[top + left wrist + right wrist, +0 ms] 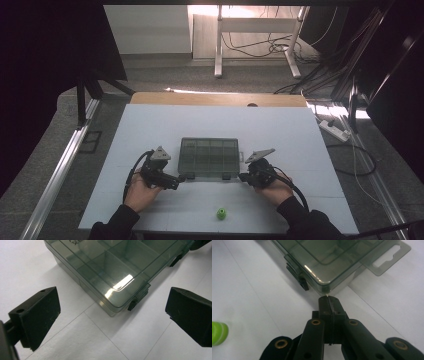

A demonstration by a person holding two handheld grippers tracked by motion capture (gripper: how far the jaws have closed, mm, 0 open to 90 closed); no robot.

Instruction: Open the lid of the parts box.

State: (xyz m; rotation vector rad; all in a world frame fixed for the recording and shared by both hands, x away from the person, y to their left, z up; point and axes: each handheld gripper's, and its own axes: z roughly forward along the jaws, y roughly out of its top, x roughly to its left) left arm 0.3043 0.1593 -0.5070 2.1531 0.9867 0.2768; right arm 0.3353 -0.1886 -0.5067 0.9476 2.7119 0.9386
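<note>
Person in black long sleeves works w/ two black tools: left hand-held gripper (pixel 183 177) & right hand-held gripper (pixel 242 176). Each carries a grey three-cornered plate on top; a black cable loops behind each. Close up, matte black blocky jaws w/ small holes; brass-ringed pivots just behind right jaws.

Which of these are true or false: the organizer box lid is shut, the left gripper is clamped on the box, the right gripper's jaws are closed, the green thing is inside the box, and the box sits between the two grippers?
1. The organizer box has its lid down. True.
2. The left gripper is clamped on the box. False: its jaws stand wide apart near the box's corner, touching nothing.
3. The right gripper has its jaws closed. True, with the tips at the box's corner.
4. The green thing lies inside the box. False: it rests on the white table, nearer the person.
5. The box sits between the two grippers. True.
</note>
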